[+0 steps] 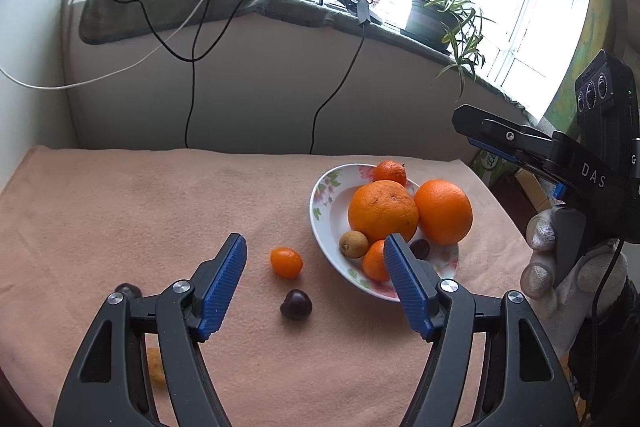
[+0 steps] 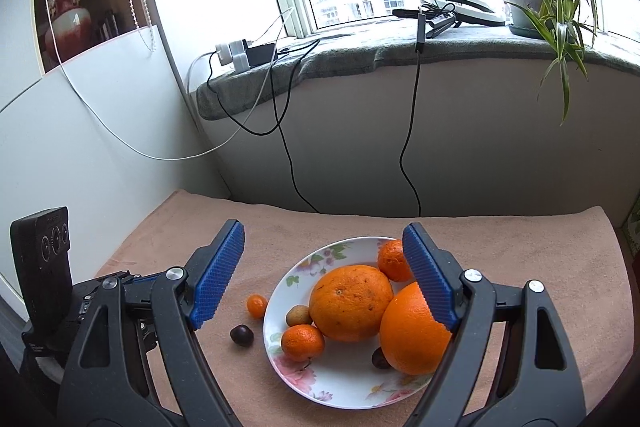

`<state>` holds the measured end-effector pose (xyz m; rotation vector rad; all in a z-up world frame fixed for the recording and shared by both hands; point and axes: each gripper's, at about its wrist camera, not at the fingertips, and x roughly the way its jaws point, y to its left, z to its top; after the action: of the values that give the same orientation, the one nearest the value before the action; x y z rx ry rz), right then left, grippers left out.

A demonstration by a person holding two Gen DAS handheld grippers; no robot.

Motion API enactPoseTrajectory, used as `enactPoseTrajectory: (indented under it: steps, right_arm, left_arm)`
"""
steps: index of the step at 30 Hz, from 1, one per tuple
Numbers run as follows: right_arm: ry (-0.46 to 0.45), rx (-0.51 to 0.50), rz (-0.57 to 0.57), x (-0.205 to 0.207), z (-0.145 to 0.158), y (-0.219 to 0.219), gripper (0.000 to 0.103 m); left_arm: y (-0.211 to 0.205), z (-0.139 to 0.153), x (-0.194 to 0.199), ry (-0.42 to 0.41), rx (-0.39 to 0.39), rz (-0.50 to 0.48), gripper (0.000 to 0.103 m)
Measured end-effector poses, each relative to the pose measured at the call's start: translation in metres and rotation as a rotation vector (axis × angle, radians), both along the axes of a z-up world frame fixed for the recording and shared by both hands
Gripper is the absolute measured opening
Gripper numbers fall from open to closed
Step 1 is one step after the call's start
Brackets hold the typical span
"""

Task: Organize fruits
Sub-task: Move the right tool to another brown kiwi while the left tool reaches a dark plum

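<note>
Gathering strays: both your left gripper (image 1: pixel 316 263) and right gripper (image 2: pixel 324 267) hang spread, empty. Next, close the left on the kumquat (image 1: pixel 286 262) left of the plate (image 1: pixel 326 223).

"DAS" on right gripper (image 1: pixel 466 121)

One floral plate (image 2: pixel 308 263) sat there, carrying two big oranges (image 2: pixel 350 303), two small tangerines (image 2: pixel 303 342), one tan longan (image 2: pixel 298 315) and one dark cherry (image 2: pixel 380 358). Off the plate, one kumquat (image 2: pixel 256 305) and one more dark cherry (image 2: pixel 241 335) showed clearly on the cloth.
</note>
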<state>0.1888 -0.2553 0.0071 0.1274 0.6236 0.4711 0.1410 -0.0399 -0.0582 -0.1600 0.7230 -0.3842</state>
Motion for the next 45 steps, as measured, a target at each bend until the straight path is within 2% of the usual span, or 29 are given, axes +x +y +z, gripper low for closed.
enactPoseTrajectory:
  steps: [12,22,32,34,39,45]
  right_arm:
    - [0.064,-0.036,0.103,-0.018,-0.008,0.040,0.084]
    - [0.077,-0.105,0.231,-0.039,-0.018,0.083,0.084]
    - [0.171,-0.140,0.361,-0.056,-0.053,0.124,0.057]
    - [0.186,-0.147,0.384,-0.060,-0.060,0.133,0.054]
    - [0.213,-0.160,0.438,-0.065,-0.074,0.159,0.045]
    - [0.226,-0.185,0.496,-0.065,-0.084,0.186,0.041]
  left_arm:
    - [0.076,-0.006,-0.022,0.011,0.025,0.163,0.071]
    - [0.112,-0.022,-0.041,0.045,0.027,0.234,0.071]
    - [0.114,-0.042,-0.051,0.091,0.008,0.226,0.071]
    - [0.117,-0.044,-0.047,0.098,0.005,0.233,0.068]
    - [0.125,-0.046,-0.034,0.101,-0.013,0.230,0.048]
    - [0.121,-0.048,-0.016,0.116,-0.020,0.188,0.043]
